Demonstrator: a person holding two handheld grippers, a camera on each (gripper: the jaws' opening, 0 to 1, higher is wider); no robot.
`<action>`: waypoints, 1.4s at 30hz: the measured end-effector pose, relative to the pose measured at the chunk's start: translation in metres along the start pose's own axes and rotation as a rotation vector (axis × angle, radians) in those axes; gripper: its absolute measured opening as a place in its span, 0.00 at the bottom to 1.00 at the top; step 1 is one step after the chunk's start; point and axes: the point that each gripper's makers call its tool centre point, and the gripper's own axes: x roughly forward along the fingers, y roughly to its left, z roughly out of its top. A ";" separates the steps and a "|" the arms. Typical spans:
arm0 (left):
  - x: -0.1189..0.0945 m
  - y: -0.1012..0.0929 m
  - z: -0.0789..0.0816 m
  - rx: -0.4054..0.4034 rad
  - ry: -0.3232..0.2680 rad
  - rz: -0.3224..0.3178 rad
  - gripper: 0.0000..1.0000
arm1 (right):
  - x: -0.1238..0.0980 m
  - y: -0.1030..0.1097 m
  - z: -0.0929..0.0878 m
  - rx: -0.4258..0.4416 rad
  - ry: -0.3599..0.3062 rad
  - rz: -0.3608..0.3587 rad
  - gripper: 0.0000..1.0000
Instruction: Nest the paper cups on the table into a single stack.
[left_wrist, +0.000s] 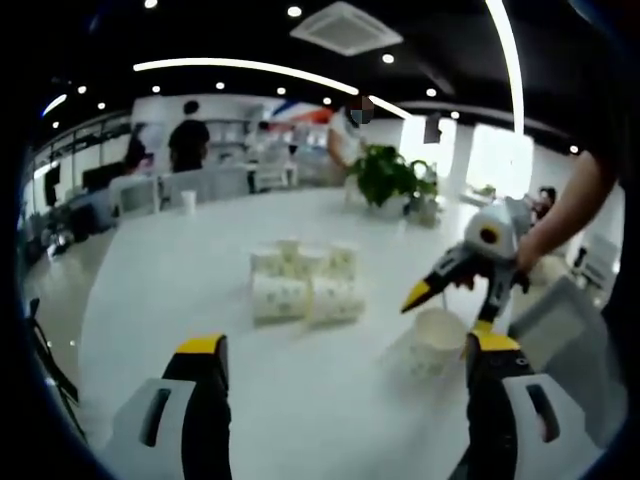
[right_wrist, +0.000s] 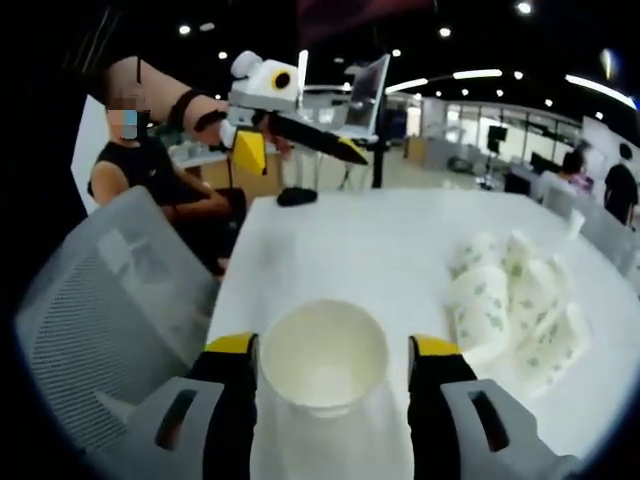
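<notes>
A: Where do the cups lie?

B: A cluster of cups (left_wrist: 303, 283) sits mid-worktop (left_wrist: 180, 290), some upright, some on their sides. One single cup (right_wrist: 322, 358) stands apart, upright, mouth up, its long axis vertical.

A: Which hand-held gripper is nearer it?

B: The right hand-held gripper (right_wrist: 327, 400). In the right gripper view the cup stands between its jaws, which are spread wide, one on each side of the rim. I can't tell whether they touch the wall; I judge it not yet clamped.

A: And the left?

B: The left hand-held gripper (left_wrist: 345, 375) is wide open and holds nothing, with bare worktop between its jaws. The cluster lies straight ahead of it, well apart.

A: What does each view add?

B: The left gripper view shows the right one reaching down over the cup from the right, and the cluster's spacing from it. The right gripper view shows the cup's empty inside, and the cluster off to the right.
</notes>
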 end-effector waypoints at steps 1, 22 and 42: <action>0.000 0.000 0.001 0.001 -0.003 0.000 0.97 | 0.000 0.000 0.001 0.006 -0.005 0.002 0.60; 0.018 0.000 0.022 0.005 -0.026 -0.053 0.95 | -0.038 -0.012 0.032 0.061 -0.099 -0.124 1.00; 0.077 0.014 0.006 -0.013 0.054 -0.234 0.90 | -0.080 -0.064 0.020 0.103 -0.098 -0.292 1.00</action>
